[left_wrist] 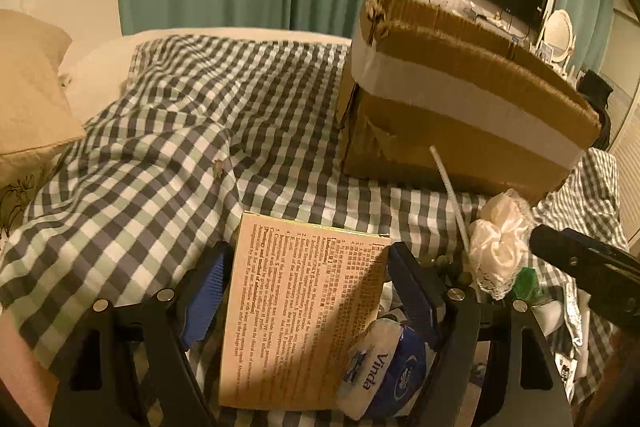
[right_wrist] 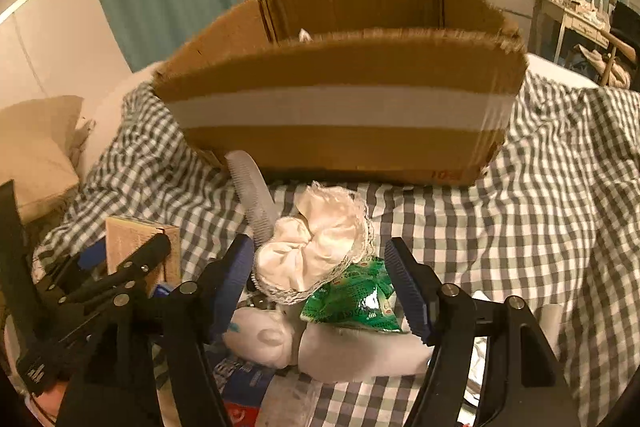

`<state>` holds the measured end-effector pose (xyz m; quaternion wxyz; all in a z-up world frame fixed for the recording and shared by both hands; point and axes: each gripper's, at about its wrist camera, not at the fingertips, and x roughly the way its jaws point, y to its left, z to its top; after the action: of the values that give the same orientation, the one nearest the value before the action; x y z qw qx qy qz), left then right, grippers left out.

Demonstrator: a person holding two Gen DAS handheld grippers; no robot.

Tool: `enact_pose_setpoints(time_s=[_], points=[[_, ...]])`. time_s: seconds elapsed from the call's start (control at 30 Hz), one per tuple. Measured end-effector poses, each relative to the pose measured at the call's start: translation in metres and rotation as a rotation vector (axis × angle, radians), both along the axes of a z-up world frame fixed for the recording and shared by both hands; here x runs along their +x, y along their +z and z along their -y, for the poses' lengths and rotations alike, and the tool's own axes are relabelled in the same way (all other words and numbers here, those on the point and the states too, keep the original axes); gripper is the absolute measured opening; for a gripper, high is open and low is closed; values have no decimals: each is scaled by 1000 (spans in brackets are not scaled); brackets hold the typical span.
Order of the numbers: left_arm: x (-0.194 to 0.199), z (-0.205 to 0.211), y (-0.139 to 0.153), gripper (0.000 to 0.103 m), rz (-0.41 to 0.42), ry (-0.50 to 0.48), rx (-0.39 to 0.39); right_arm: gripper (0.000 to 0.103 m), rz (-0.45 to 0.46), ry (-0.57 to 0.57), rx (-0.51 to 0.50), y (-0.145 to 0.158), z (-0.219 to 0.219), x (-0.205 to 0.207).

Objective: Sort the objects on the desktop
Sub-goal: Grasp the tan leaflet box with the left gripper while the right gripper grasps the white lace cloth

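The sorting looks barely begun, as far as I can judge. The cardboard box [right_wrist: 340,83] stands open on the checked bedspread [left_wrist: 160,131], and from the right wrist view I can see almost nothing inside it, only a small white scrap showing over the near rim (the floor of the box is hidden from here).

Most of the things lie in a heap in front of the box: a cream lace scrunchie [right_wrist: 316,243], a green foil packet [right_wrist: 356,299] just beneath it, a grey comb [right_wrist: 252,191] leaning up toward the box, white rolled socks [right_wrist: 320,347] and a Vinda tissue pack [left_wrist: 380,375].

The left gripper [left_wrist: 304,279] is clamped on a tan printed carton [left_wrist: 300,315], one pad against each side, so that one seems next for the box. The right gripper [right_wrist: 320,287] stands open around the scrunchie and packet, pads not pressing either.

Nearly everything is left to move.
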<state>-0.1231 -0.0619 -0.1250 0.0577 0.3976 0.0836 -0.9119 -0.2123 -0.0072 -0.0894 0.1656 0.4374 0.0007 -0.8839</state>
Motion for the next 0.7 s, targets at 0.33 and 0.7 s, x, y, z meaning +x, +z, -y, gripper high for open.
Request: enact_pose_setpoints(time_s=[0.33,0.7], points=[[-20,-3,-27,83,108,10,-57,19,92,22,16,-39,13,-36],[-6,-3,-7,78,34,-4,-48,9,15,8,-4,-9,-4,-19]])
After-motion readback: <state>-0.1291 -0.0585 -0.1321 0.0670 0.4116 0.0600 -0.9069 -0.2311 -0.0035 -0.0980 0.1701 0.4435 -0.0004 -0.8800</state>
